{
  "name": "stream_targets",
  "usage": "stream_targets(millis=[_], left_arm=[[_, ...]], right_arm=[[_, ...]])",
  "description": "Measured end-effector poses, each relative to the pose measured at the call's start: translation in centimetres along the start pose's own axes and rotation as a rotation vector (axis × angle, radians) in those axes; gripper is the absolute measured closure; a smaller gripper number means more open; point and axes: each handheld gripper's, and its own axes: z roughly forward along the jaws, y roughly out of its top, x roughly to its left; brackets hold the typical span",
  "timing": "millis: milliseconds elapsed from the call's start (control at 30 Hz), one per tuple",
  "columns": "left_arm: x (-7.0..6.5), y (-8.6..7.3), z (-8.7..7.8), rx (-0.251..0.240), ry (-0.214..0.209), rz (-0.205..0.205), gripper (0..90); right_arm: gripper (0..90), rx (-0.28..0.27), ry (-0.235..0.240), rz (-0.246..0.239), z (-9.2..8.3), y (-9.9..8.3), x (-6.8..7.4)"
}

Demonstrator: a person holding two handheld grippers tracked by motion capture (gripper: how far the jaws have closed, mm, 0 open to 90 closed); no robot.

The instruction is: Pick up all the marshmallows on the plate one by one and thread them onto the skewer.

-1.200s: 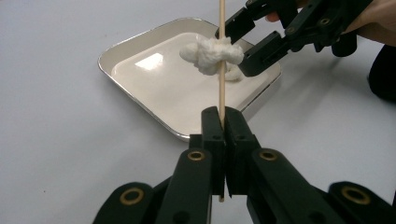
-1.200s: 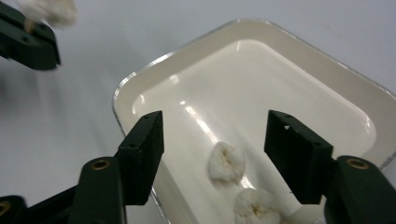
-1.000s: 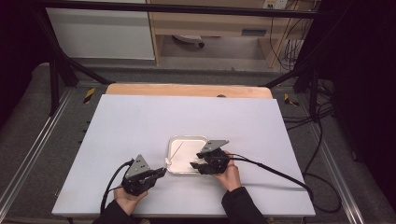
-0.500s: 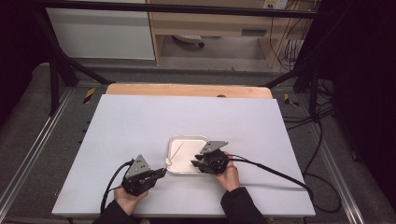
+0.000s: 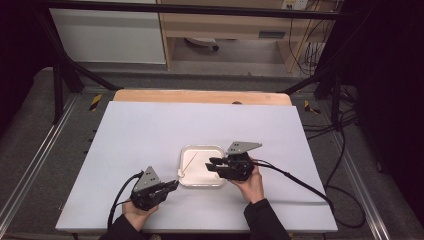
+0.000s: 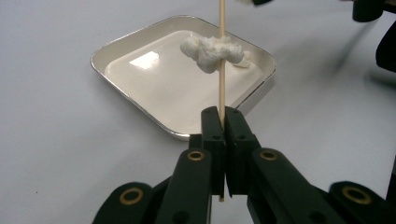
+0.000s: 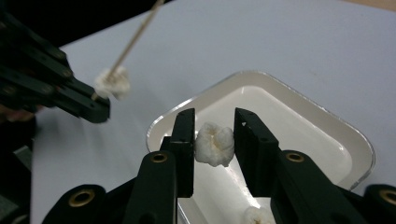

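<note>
Even overhead light on the table [image 5: 150,130]; dark surroundings. Glare patch on the tray [image 6: 148,59]. Near jaws are soft, slightly blurred.

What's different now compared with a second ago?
The right gripper has just closed its jaws on a white puffy piece and lifted a little above the tray. The left gripper stayed put, shut on the wooden skewer with another white piece already threaded on it. The tray has not moved.
</note>
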Motion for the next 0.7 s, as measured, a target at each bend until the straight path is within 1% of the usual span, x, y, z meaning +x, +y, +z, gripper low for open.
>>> stream_targets(millis=[200, 300, 433, 533, 700], left_arm=[[-0.2, 0.0, 0.1, -0.005, -0.004, 0.009, 88.2], [-0.3, 0.0, 0.1, -0.008, -0.009, 0.016, 88.3], [-0.5, 0.0, 0.1, -0.011, -0.011, 0.025, 88.3], [-0.6, 0.1, 0.0, -0.015, -0.017, 0.033, 88.2], [-0.8, 0.1, 0.1, -0.022, -0.024, 0.041, 88.3]], right_arm=[[69.7, -0.111, 0.096, 0.083, -1.6, 1.3, 0.2], [69.7, -0.152, 0.134, 0.118, -2.1, 1.8, 0.1], [69.7, -0.193, 0.173, 0.149, -2.4, 2.2, -0.1], [69.9, -0.220, 0.193, 0.174, -2.6, 2.5, -0.3], [70.0, -0.229, 0.210, 0.202, -2.5, 2.8, -0.6]])
